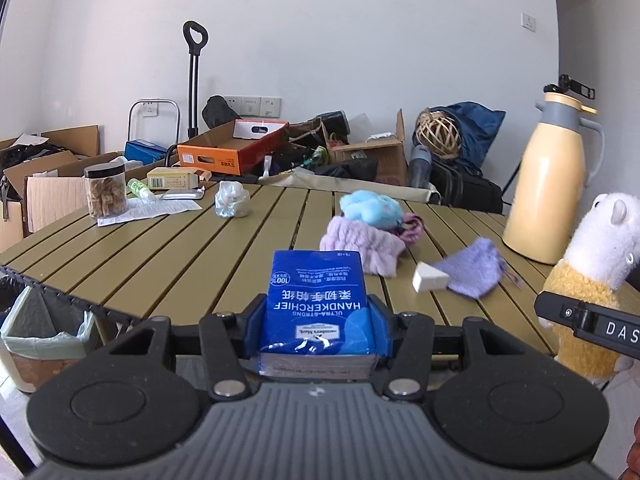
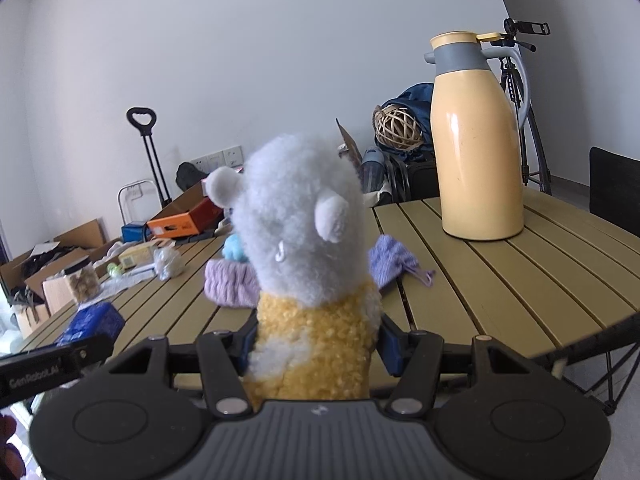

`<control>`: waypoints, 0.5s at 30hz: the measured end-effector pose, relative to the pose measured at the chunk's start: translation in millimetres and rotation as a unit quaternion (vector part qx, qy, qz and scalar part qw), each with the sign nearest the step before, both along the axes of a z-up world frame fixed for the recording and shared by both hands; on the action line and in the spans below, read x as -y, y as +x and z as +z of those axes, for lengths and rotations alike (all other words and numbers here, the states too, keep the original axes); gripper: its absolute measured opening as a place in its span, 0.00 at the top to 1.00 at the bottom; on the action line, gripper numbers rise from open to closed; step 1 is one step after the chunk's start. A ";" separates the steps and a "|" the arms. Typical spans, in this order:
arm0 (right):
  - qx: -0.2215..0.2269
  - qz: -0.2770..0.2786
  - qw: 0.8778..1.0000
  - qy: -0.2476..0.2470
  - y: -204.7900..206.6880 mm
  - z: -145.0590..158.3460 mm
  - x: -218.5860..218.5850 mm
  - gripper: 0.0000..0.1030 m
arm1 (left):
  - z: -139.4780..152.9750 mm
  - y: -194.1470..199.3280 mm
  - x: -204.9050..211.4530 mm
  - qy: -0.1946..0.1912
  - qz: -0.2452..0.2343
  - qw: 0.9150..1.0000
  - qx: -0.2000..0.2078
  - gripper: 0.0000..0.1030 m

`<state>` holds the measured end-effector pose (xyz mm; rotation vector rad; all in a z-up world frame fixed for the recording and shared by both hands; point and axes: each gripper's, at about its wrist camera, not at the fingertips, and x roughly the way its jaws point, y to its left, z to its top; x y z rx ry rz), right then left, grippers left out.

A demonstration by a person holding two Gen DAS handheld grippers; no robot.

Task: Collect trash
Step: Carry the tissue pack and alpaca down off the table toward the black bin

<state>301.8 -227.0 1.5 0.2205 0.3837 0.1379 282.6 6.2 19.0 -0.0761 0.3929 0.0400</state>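
Clamped in left claw (image 1: pixel 318 320): tissue pack (image 1: pixel 318 300), above bench (image 1: pixel 180 248) edge near bin (image 1: pixel 44 336). Right claw (image 2: pixel 316 344) squeezing plush (image 2: pixel 308 264). Risk: pack slipping sideways, missing bin; plush mistaken for trash.

At your 1 o'clock a yellow thermos jug (image 2: pixel 478 140) stands upright on the slatted tabletop (image 2: pixel 520 280). Left-wrist view: a clear jar of brown snacks (image 1: pixel 106 190) at 10 o'clock sits on a printed paper sheet (image 1: pixel 150 212). Off the tabletop at 11 o'clock there's an orange box (image 1: pixel 228 152) among cardboard cartons (image 1: pixel 44 168). Woven rattan ball (image 1: pixel 438 132) at 1 o'clock against a blue bag (image 1: pixel 476 124).
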 end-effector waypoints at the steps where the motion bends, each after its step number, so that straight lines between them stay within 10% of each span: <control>1: -0.001 0.002 1.000 -0.001 -6.5 -0.2 -0.2 0.45 | -0.4 -5.0 1.0 0.001 -0.001 1.000 -0.001 0.49; 15: -0.038 0.036 0.998 -0.023 -67.6 -26.2 -5.6 0.45 | -17.3 -58.4 6.3 0.021 -0.018 0.999 -0.024 0.49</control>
